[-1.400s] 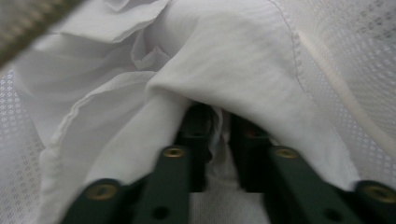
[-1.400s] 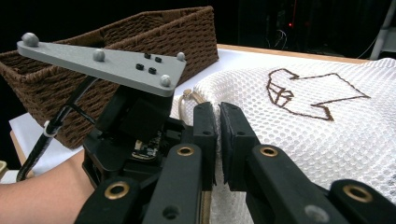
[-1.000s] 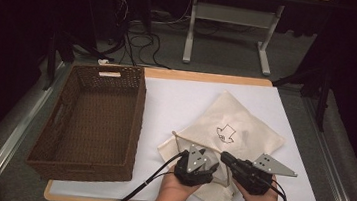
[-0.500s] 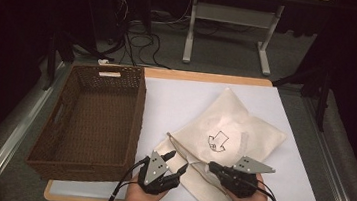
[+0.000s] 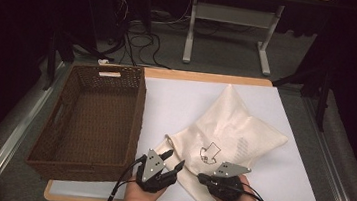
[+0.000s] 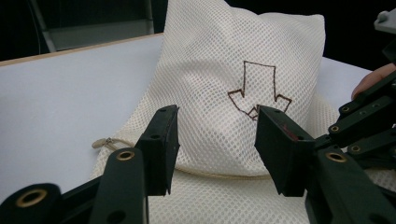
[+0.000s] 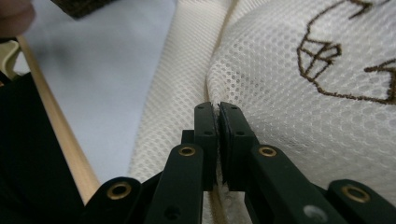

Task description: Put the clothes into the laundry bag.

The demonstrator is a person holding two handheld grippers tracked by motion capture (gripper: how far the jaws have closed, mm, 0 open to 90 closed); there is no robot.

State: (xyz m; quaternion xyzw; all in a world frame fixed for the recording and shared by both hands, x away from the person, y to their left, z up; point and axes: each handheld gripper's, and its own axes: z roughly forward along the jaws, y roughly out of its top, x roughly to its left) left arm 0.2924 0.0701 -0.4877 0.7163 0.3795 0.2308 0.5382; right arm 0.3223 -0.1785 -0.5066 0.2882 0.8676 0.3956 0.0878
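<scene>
My right gripper (image 7: 218,109) clamped on mesh bag (image 5: 228,131) edge, lower centre; left gripper (image 5: 172,161) jaws apart, just been closing, nothing pinched; I'd aim for zipper pull (image 6: 100,143), lower left, hold right steady

A cream mesh laundry bag (image 5: 231,131) with a brown stitched arrow outline (image 6: 258,88) lies crumpled on the white table top, right of centre. Its far corner points away, while its near end reaches the table's front edge. A zip pull (image 6: 102,143) rests at its near seam.
</scene>
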